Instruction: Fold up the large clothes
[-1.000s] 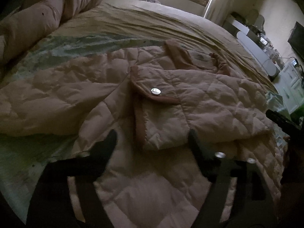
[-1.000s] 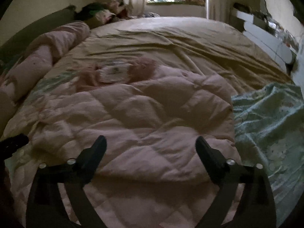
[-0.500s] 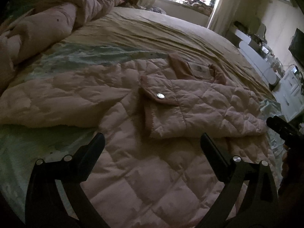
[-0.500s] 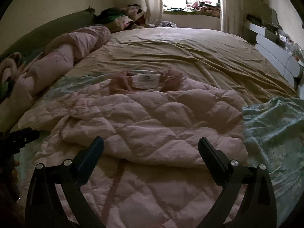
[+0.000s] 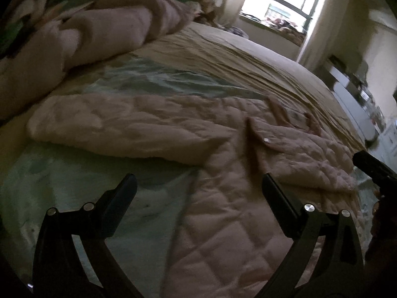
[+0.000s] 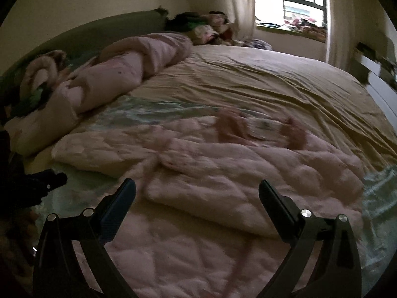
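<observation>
A pale pink quilted jacket (image 5: 223,213) lies spread on the bed, also in the right wrist view (image 6: 223,173). Its right side is folded over the body, with a snap button (image 5: 266,140) on the flap. The left sleeve (image 5: 111,129) stretches out to the left. The collar and label (image 6: 263,126) lie at the far end. My left gripper (image 5: 198,186) is open and empty, above the jacket's near left edge. My right gripper (image 6: 197,188) is open and empty, above the jacket's lower part.
The bed has a tan sheet (image 6: 273,79) and a pale green patterned cover (image 5: 74,193). A rolled pink duvet (image 6: 119,74) lies along the left side. A window (image 6: 292,7) is at the back, white furniture (image 5: 352,99) to the right.
Both grippers have pulled back and risen from the jacket. The left one has swung left, bringing the outstretched sleeve into view. Both stay open.
</observation>
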A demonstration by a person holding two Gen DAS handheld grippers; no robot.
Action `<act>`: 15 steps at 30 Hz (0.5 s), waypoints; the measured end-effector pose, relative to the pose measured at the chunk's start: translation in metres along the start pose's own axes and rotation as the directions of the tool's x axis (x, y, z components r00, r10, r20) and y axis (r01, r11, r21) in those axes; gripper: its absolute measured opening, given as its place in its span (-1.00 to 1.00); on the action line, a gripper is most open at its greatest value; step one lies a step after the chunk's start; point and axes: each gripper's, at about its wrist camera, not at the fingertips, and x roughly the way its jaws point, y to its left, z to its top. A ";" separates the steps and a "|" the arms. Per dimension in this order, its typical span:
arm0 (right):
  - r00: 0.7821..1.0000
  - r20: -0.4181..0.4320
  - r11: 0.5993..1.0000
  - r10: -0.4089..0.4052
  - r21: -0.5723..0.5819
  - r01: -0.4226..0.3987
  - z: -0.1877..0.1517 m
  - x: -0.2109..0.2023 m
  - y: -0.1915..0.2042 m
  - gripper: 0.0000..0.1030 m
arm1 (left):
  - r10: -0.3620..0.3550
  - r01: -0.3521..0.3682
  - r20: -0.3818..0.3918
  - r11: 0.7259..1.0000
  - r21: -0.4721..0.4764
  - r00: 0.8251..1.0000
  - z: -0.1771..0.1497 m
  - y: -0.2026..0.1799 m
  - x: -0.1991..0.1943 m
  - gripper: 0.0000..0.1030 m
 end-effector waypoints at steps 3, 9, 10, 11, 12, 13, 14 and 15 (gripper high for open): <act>1.000 -0.001 0.999 0.028 -0.032 -0.028 0.007 0.009 0.029 0.92 | 0.022 -0.022 0.010 0.999 -0.032 1.000 -0.002 0.024 -0.005 0.82; 0.998 0.000 0.994 0.064 -0.084 -0.064 0.017 0.023 0.079 0.92 | 0.055 -0.054 0.021 0.996 -0.076 0.998 -0.012 0.062 -0.018 0.82; 0.998 0.000 0.994 0.069 -0.086 -0.069 0.019 0.025 0.084 0.92 | 0.058 -0.056 0.023 0.995 -0.081 0.998 -0.012 0.067 -0.020 0.82; 0.997 -0.002 0.993 0.077 -0.090 -0.077 0.021 0.028 0.091 0.92 | 0.062 -0.060 0.026 0.995 -0.086 0.998 -0.013 0.073 -0.022 0.82; 0.996 -0.003 0.992 0.085 -0.096 -0.085 0.022 0.030 0.098 0.92 | 0.069 -0.066 0.030 0.994 -0.088 0.997 -0.013 0.078 -0.024 0.82; 0.996 -0.002 0.990 0.092 -0.105 -0.091 0.024 0.032 0.107 0.92 | 0.079 -0.076 0.036 0.993 -0.091 0.996 -0.013 0.084 -0.025 0.82; 0.996 -0.001 0.989 0.094 -0.112 -0.094 0.024 0.034 0.113 0.92 | 0.088 -0.084 0.040 0.992 -0.095 0.995 -0.013 0.088 -0.026 0.82; 0.995 -0.002 0.988 0.101 -0.121 -0.100 0.025 0.036 0.119 0.92 | 0.095 -0.090 0.044 0.990 -0.105 0.995 -0.013 0.095 -0.028 0.82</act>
